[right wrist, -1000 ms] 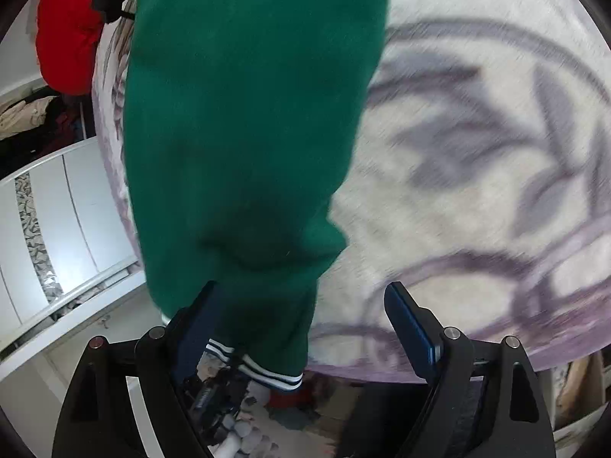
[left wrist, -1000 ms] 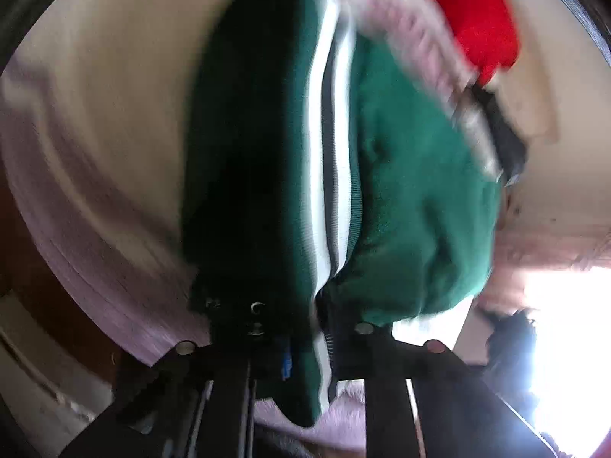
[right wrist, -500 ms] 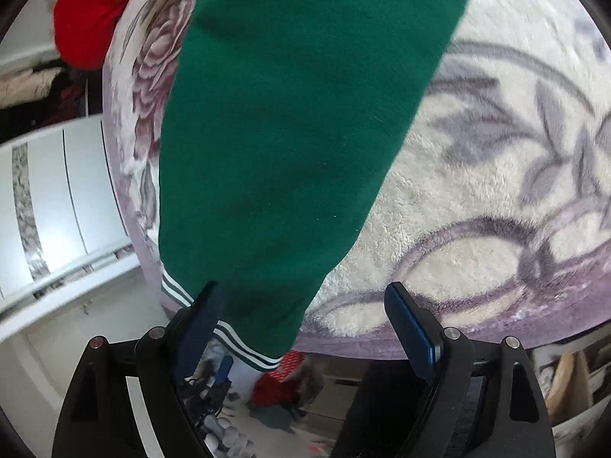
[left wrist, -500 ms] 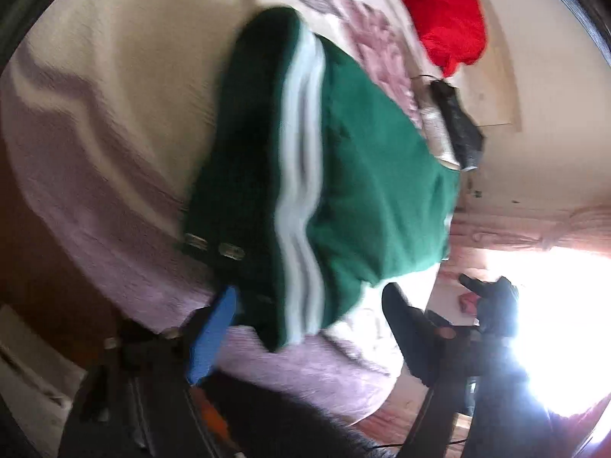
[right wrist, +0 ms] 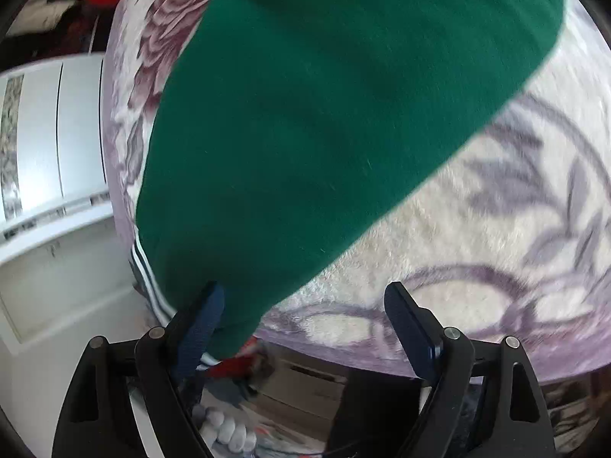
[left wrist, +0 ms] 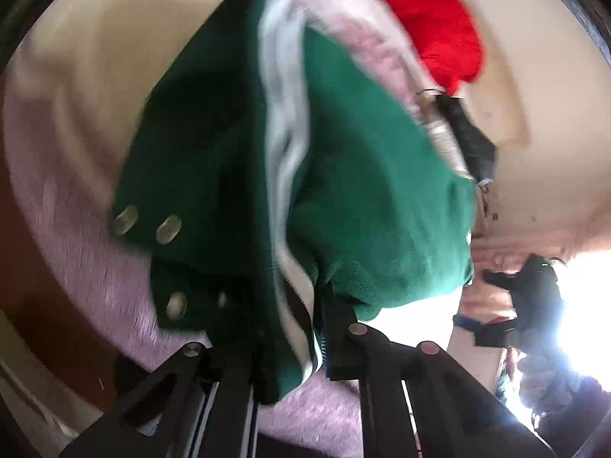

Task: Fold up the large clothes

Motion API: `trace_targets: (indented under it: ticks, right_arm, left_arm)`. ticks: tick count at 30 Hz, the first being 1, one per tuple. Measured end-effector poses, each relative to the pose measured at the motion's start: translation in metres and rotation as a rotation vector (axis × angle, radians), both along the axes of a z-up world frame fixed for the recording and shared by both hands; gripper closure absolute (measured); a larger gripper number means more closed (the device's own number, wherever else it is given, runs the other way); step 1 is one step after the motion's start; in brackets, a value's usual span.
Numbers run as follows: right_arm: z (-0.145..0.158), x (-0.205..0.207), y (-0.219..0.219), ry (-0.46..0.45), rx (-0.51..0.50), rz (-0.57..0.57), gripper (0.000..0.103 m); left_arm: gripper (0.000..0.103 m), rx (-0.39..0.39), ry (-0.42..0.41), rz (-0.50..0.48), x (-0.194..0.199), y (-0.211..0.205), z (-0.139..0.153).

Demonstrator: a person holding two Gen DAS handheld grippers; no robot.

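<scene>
A green jacket (left wrist: pixel 366 198) with white stripes and metal snaps lies on a pale flowered blanket (left wrist: pixel 76 122). My left gripper (left wrist: pixel 294 328) is shut on its striped hem, with cloth bunched between the jaws. In the right wrist view the same green jacket (right wrist: pixel 324 114) spreads over the blanket (right wrist: pixel 496 229). My right gripper (right wrist: pixel 305 313) is open; its left finger (right wrist: pixel 202 324) touches the jacket's striped edge, and its right finger (right wrist: pixel 412 328) is over bare blanket.
A red garment (left wrist: pixel 439 19) and a dark item (left wrist: pixel 469 137) lie at the bed's far side. A white wardrobe (right wrist: pixel 49 145) stands left of the bed. Clutter (right wrist: pixel 244 400) lies on the floor below the bed edge. A bright window glares (left wrist: pixel 580 324).
My left gripper was open half a second ago and has shut on the jacket's striped hem. My right gripper stays open and has shifted a little along the jacket.
</scene>
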State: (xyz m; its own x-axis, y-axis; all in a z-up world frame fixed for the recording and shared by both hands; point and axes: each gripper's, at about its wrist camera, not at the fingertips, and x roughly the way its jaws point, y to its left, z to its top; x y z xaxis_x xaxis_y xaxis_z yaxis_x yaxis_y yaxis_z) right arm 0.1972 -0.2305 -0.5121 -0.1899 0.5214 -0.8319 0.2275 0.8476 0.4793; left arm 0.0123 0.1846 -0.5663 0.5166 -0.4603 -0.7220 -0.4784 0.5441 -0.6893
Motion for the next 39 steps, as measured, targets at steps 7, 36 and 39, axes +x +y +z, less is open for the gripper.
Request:
trace_targets:
  ticks: [7, 36, 39]
  right_arm:
    - [0.044, 0.051, 0.06, -0.102, -0.06, 0.343, 0.015]
    - [0.028, 0.161, 0.174, -0.242, -0.162, 0.738, 0.029]
    - [0.041, 0.143, 0.132, -0.242, -0.148, 0.646, 0.029]
  left_arm:
    - [0.092, -0.169, -0.023, 0.156, -0.044, 0.022, 0.002]
    - [0.026, -0.195, 0.03, 0.542, -0.065, 0.002, -0.015]
    - [0.026, -0.321, -0.037, 0.639, -0.077, -0.038, -0.022]
